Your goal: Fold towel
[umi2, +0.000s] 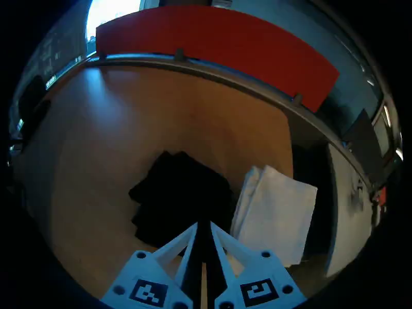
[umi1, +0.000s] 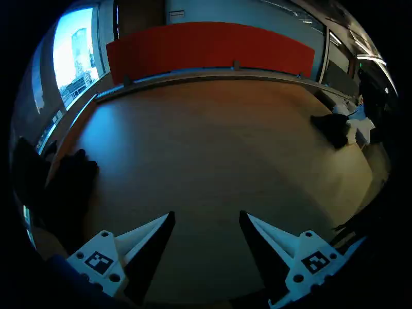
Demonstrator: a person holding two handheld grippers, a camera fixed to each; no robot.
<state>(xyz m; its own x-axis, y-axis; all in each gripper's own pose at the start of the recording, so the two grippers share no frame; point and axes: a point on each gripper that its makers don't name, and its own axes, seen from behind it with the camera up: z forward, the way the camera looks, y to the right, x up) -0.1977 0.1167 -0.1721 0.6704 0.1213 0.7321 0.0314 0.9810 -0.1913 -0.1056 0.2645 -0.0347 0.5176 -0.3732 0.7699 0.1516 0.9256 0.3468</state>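
Left gripper point(umi1: 206, 216): jaws spread wide, nothing between them; it hangs over a bare stretch of the tabletop.
Left gripper fingers point(umi1: 147, 242): white with dark inner faces, each carrying a square black-and-white marker point(umi1: 99, 261) near its base.
Right gripper point(umi2: 204, 224): jaws drawn narrow with only a slim gap; the tips sit at the near edge of the black towel. Whether they pinch the cloth cannot be told.
Black towel point(umi2: 175, 201): lies rumpled on the table, directly ahead of the right gripper in the right gripper view, with an uneven outline on its left side.
White towel point(umi2: 275, 216): folded flat into a rough rectangle, just beside the black towel on its right and near the table's right edge.
Table point(umi1: 206, 144): wide, wood-coloured top with a curved far edge.
Red partition point(umi1: 206, 46): a long panel standing upright along the far edge of the table.
Window point(umi1: 74, 51): bright, at the far left beyond the table in the left gripper view.
Dark shape point(umi1: 67, 180): at the table's left edge in the left gripper view; too dim to identify.
Far dark lump point(umi1: 332, 127): at the table's right side in the left gripper view, with something white point(umi1: 360, 129) touching it; too small to tell what they are.
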